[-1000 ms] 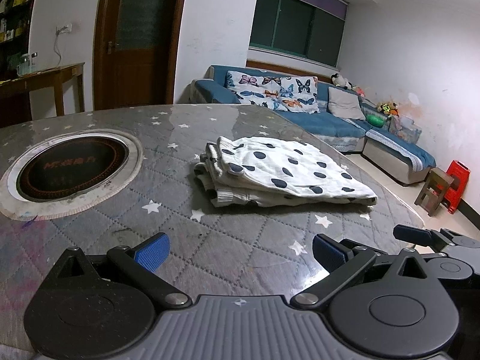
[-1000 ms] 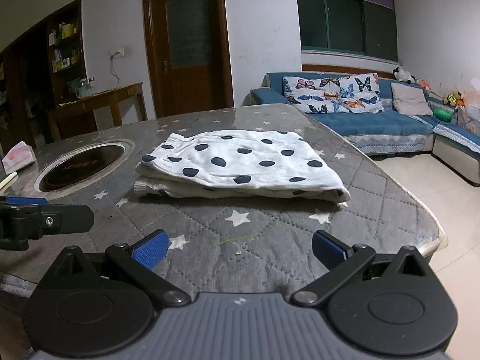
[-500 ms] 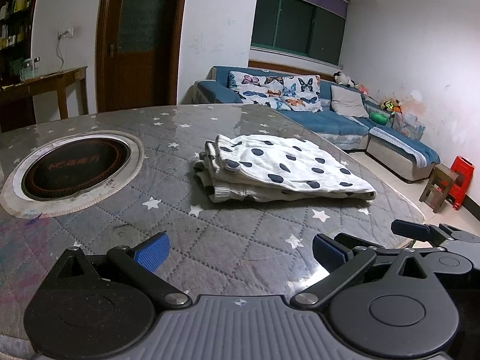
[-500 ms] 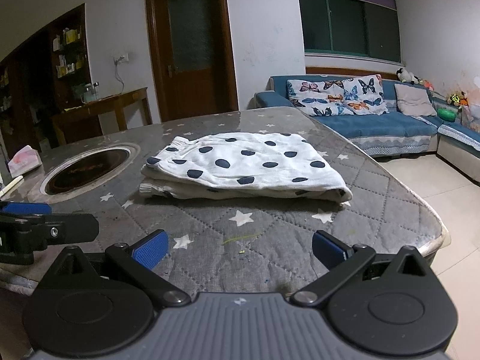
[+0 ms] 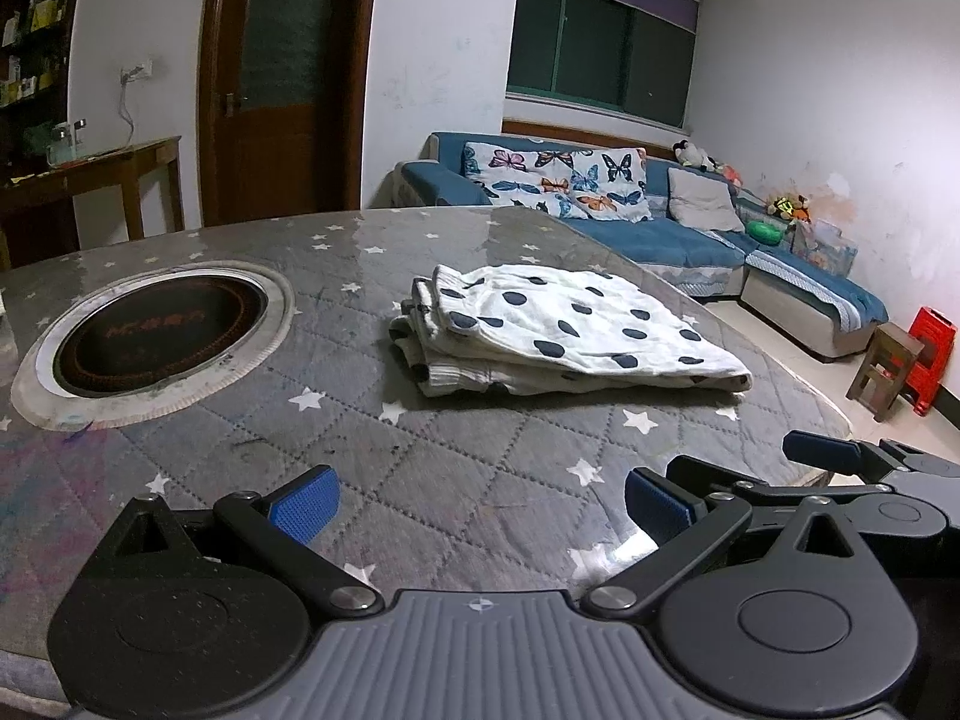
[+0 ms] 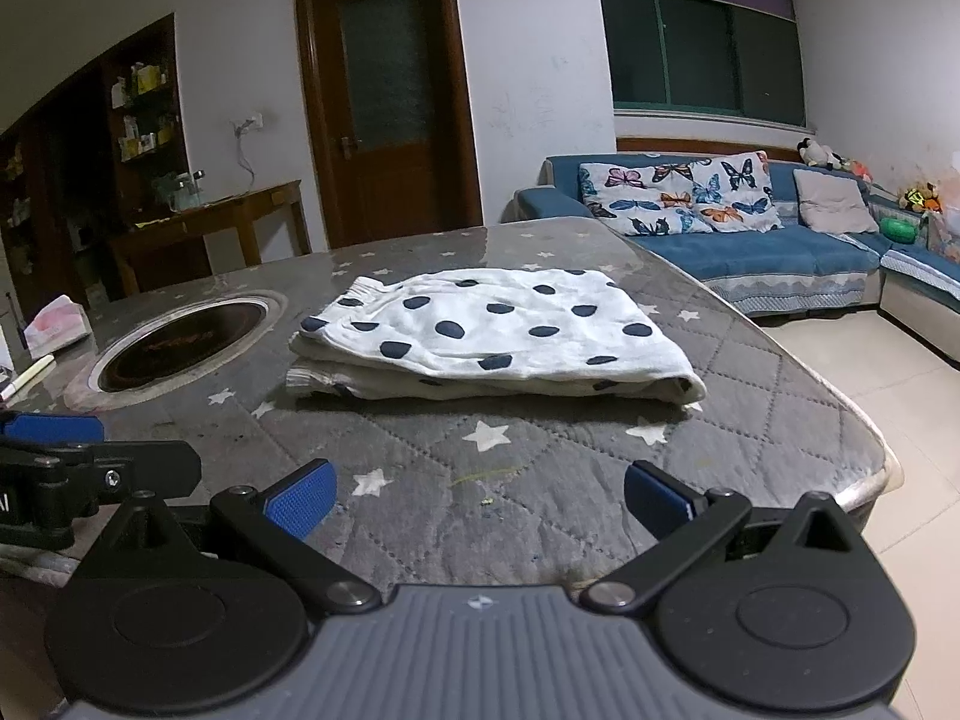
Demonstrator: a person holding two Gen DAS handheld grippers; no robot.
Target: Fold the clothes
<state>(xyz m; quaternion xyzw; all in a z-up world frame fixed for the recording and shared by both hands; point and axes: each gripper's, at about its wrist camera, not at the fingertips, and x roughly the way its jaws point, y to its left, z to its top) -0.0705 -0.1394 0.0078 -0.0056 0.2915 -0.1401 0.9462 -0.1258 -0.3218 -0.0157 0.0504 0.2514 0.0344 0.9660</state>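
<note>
A white garment with dark polka dots [image 5: 558,330] lies folded in a flat stack on the grey star-patterned table [image 5: 360,456]; it also shows in the right wrist view [image 6: 492,336]. My left gripper [image 5: 480,498] is open and empty, held near the table's front edge, well short of the garment. My right gripper [image 6: 477,495] is open and empty, also back from the garment at the front edge. The right gripper's fingers [image 5: 822,450] show at the right of the left wrist view. The left gripper's fingers [image 6: 54,426] show at the left of the right wrist view.
A round inset burner [image 5: 156,336] sits in the table left of the garment. A tissue pack [image 6: 57,324] and a pen [image 6: 27,378] lie at the far left. A blue sofa [image 5: 660,234], wooden stool [image 5: 888,366] and red stool [image 5: 930,360] stand beyond the right edge.
Both grippers have drawn back and risen a little from the folded garment, which looks smaller and farther away. The garment has not moved. Both stay open.
</note>
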